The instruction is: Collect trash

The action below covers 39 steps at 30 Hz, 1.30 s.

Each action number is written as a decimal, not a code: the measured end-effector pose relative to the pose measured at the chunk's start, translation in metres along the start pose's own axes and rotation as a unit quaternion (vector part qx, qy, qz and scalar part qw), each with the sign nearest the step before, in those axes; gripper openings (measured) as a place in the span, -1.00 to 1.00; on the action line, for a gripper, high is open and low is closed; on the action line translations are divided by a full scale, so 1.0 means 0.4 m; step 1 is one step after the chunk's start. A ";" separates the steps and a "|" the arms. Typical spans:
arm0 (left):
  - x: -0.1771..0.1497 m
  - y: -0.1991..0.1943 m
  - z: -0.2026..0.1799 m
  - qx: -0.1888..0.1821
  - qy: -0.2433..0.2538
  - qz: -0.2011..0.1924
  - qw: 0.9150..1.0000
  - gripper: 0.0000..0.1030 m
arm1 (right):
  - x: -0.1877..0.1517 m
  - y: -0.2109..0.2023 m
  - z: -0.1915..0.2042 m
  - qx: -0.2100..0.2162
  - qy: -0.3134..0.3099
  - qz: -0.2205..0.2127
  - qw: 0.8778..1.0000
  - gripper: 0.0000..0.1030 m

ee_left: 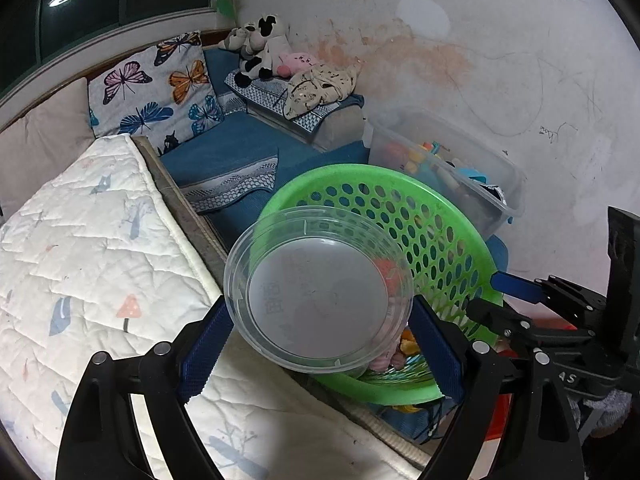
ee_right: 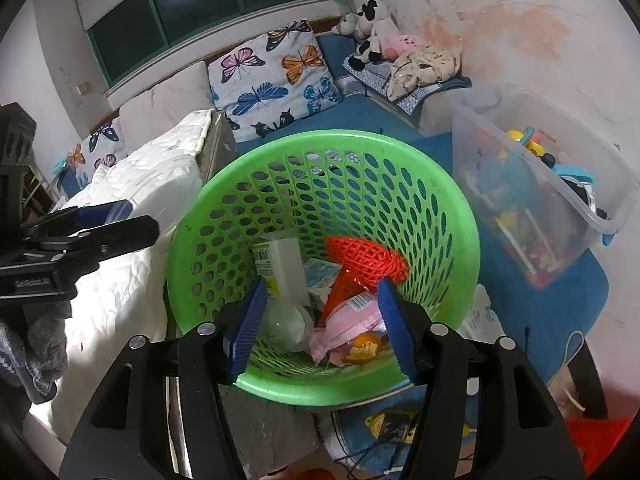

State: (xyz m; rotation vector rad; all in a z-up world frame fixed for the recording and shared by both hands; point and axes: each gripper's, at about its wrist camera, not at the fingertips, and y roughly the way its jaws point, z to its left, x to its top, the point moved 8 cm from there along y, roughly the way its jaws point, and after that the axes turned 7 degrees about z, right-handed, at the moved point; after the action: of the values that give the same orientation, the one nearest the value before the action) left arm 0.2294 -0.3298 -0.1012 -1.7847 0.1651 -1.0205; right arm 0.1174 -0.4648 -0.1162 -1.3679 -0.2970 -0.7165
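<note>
My left gripper is shut on a clear round plastic container and holds it over the near rim of the green perforated basket. In the right wrist view the basket holds trash: a red foam net, a white bottle, a pink wrapper, orange peel and a clear piece. My right gripper is open and empty above the basket's near rim. It also shows at the right of the left wrist view. The left gripper's fingers reach in from the left of the right wrist view.
A white quilted mattress lies left of the basket. A clear plastic bin of toys stands to the right on a blue mat. Butterfly cushions and soft toys sit at the back by the stained wall.
</note>
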 end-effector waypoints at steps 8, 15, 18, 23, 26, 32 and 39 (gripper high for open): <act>-0.003 0.028 -0.033 -0.009 0.003 0.010 1.000 0.66 | -0.021 -0.030 -0.012 0.000 0.006 -0.010 1.000 0.26; -0.017 0.041 -0.049 -0.008 0.010 0.015 1.000 0.66 | -0.040 -0.050 -0.002 -0.001 0.002 -0.018 1.000 0.28; -0.024 0.036 -0.048 -0.005 0.011 0.012 1.000 0.67 | -0.048 -0.053 0.008 0.000 0.001 -0.019 1.000 0.30; -0.027 0.013 -0.031 -0.006 0.002 0.004 1.000 0.67 | -0.059 -0.056 0.020 0.005 0.005 -0.020 1.000 0.30; -0.030 -0.003 -0.021 -0.004 -0.001 -0.002 1.000 0.67 | -0.063 -0.061 0.028 0.007 0.009 -0.021 1.000 0.31; -0.048 -0.048 0.009 0.004 -0.010 -0.015 1.000 0.67 | -0.072 -0.075 0.048 0.012 0.007 -0.025 1.000 0.32; -0.083 -0.112 0.046 0.010 -0.031 -0.030 0.999 0.67 | -0.078 -0.086 0.093 0.022 -0.002 -0.028 0.999 0.36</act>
State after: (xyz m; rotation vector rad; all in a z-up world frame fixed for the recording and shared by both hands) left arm 0.2065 -0.2781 -0.0852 -1.8104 0.0633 -1.0042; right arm 0.0801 -0.4214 -0.0996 -1.3240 -0.3531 -0.7495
